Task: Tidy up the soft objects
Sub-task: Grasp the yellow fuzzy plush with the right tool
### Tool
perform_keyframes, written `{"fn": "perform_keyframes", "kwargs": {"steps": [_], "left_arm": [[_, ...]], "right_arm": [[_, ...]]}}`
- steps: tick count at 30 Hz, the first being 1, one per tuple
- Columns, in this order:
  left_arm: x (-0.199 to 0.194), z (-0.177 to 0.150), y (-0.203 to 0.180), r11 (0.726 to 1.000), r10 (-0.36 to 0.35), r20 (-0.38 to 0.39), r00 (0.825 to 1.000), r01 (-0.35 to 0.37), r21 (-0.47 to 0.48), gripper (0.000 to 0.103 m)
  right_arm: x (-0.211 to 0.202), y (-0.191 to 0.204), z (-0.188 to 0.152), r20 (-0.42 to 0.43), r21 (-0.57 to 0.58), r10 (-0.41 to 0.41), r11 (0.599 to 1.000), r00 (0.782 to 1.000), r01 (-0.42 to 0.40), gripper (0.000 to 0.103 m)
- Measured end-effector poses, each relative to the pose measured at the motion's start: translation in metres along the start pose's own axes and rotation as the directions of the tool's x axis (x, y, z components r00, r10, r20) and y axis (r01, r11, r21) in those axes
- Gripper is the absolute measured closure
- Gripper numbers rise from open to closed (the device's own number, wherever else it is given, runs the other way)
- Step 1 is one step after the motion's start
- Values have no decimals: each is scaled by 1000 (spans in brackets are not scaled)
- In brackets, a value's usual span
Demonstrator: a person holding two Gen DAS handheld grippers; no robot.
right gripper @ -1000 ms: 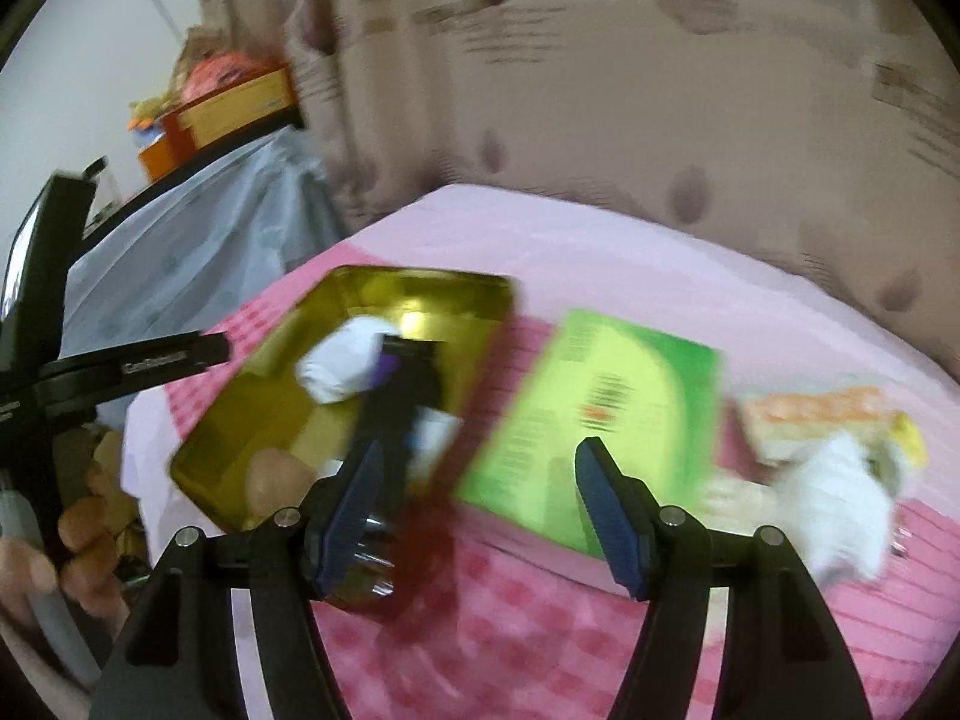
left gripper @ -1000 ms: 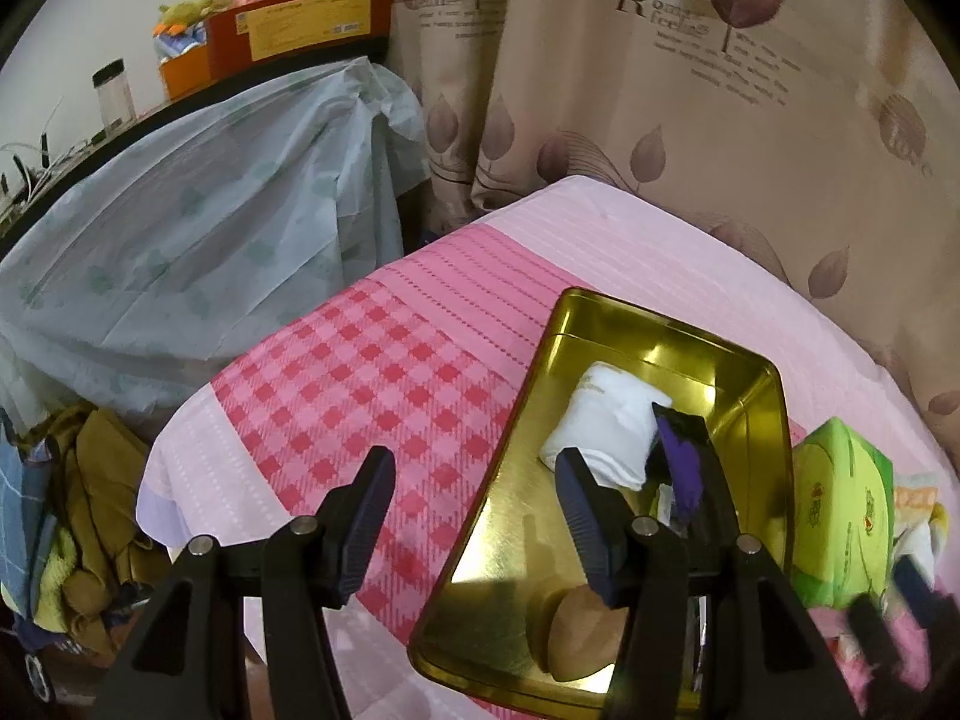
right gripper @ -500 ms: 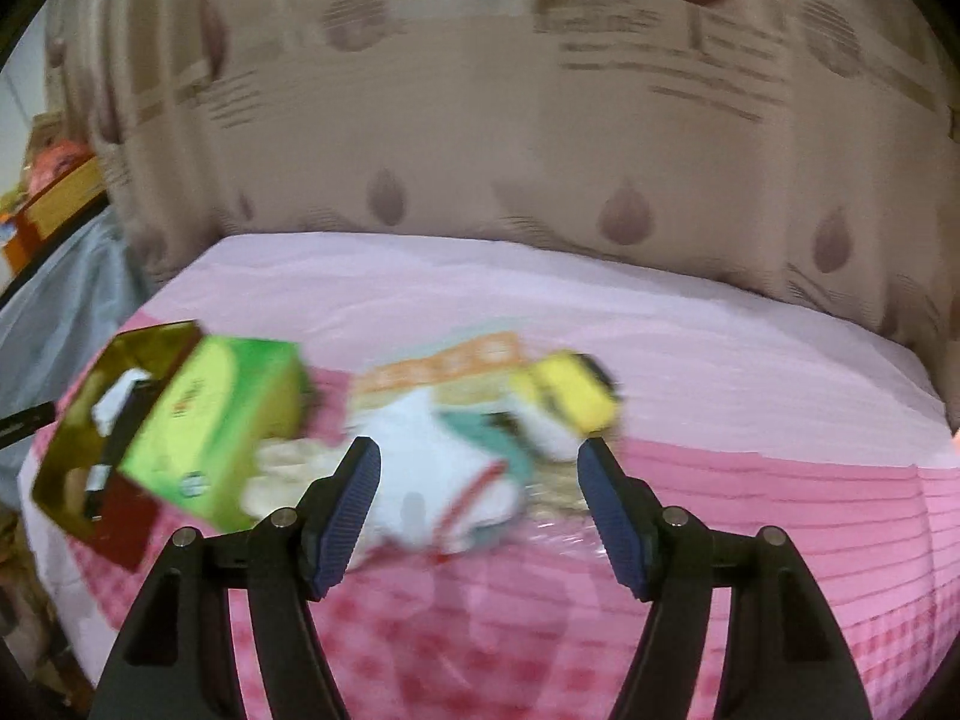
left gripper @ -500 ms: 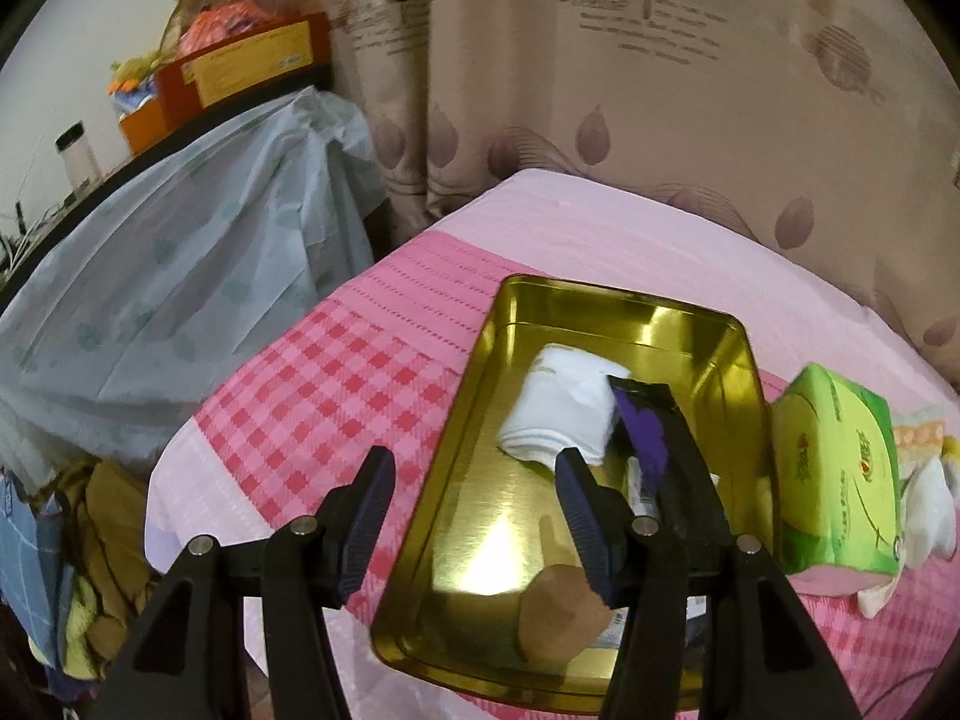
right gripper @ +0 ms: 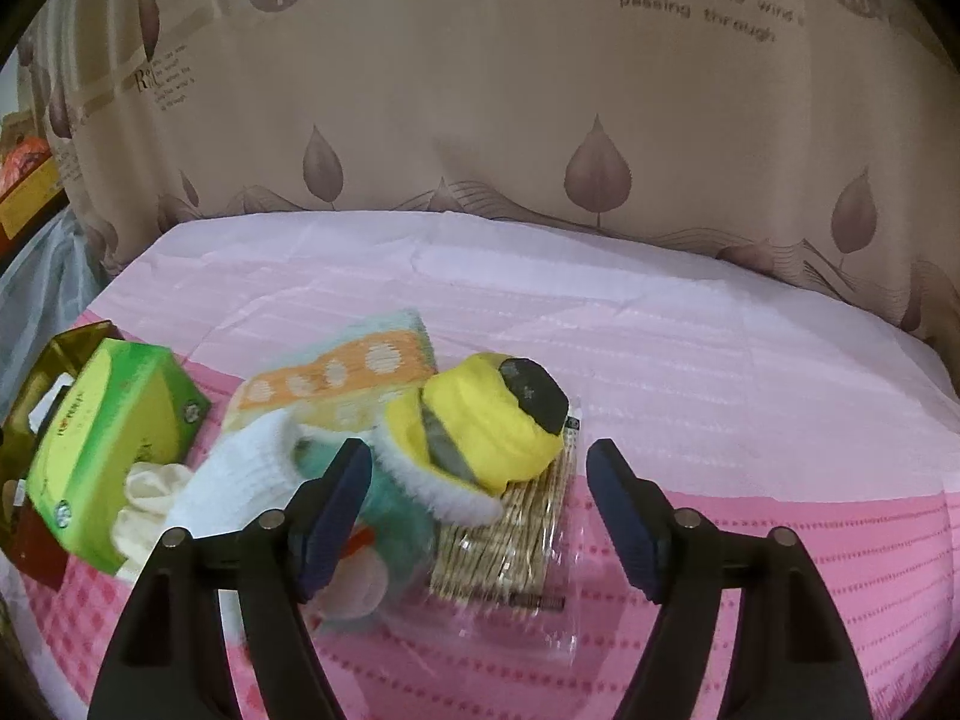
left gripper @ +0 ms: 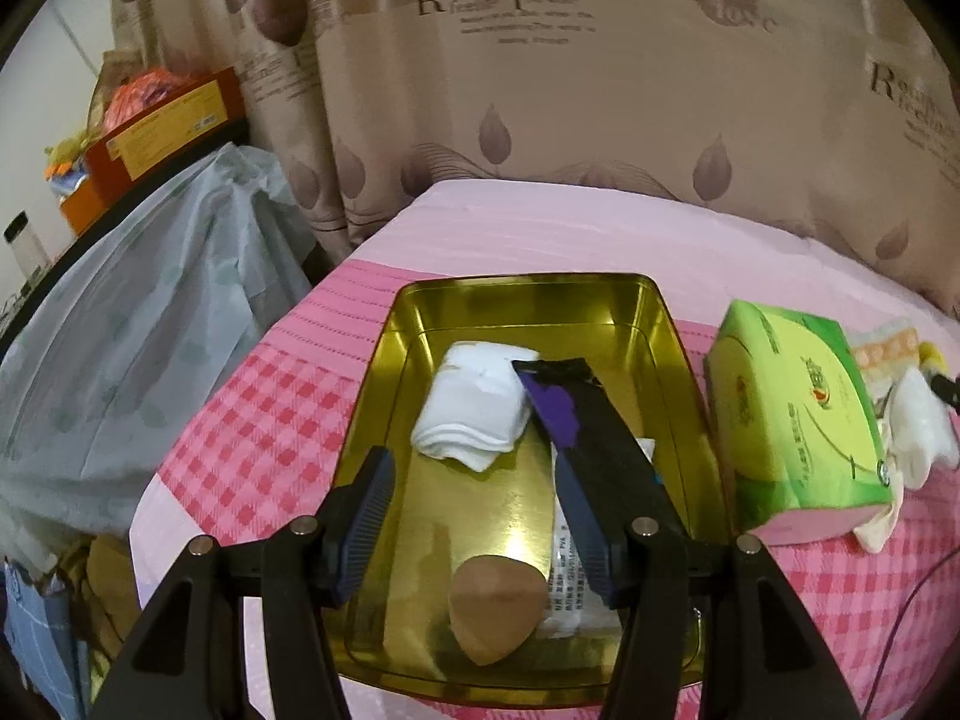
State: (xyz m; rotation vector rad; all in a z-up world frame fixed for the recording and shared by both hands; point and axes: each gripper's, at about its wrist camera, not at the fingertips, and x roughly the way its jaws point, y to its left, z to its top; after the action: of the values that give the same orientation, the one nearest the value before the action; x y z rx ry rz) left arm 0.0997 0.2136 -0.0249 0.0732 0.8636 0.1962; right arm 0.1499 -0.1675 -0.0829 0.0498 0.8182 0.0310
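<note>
A gold metal tray (left gripper: 672, 324) lies on the pink bed and holds a folded white cloth (left gripper: 474, 408), a black and purple packet (left gripper: 594, 438) and a tan makeup sponge (left gripper: 495, 606). My left gripper (left gripper: 474, 516) is open and empty, hovering over the tray's near end. My right gripper (right gripper: 480, 510) is open and empty just in front of a pile of soft things: a yellow and grey sock (right gripper: 486, 420), a white sock (right gripper: 240, 480), a teal sock (right gripper: 390, 510) and an orange dotted cloth (right gripper: 342, 372).
A green tissue pack (left gripper: 798, 414) lies between the tray and the pile; it also shows in the right wrist view (right gripper: 108, 432). A clear packet of straw-coloured sticks (right gripper: 516, 534) lies under the socks. A curtain (right gripper: 480, 90) hangs behind the bed. Plastic-covered furniture (left gripper: 120, 348) stands left.
The right gripper has swung right, from the tray to the sock pile, and moved closer to it. The left gripper has turned right so the tray sits centred between its fingers.
</note>
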Motion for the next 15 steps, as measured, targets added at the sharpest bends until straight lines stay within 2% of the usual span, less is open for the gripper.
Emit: {"fn": "perform_keyframes", "kwargs": {"steps": [3, 5, 6, 11, 15], "left_arm": [[3, -2, -7, 1000, 7, -6, 1000, -7, 30, 46], [4, -4, -11, 999, 14, -9, 1000, -13, 46, 46], [5, -5, -14, 998, 18, -8, 1000, -18, 58, 46], [7, -9, -25, 995, 27, -11, 1000, -26, 91, 46], [3, -12, -34, 993, 23, -7, 1000, -22, 119, 46]], "right_arm": [[12, -4, 2, -1, -9, 6, 1000, 1000, -6, 34], [15, -4, 1, 4, -10, 19, 1000, 1000, -19, 46], [16, -5, 1, 8, -13, 21, 1000, 1000, -21, 48], [16, -5, -4, 24, -8, 13, 1000, 1000, -13, 57], [7, -11, -12, 44, 20, 11, 1000, 999, -12, 59]]}}
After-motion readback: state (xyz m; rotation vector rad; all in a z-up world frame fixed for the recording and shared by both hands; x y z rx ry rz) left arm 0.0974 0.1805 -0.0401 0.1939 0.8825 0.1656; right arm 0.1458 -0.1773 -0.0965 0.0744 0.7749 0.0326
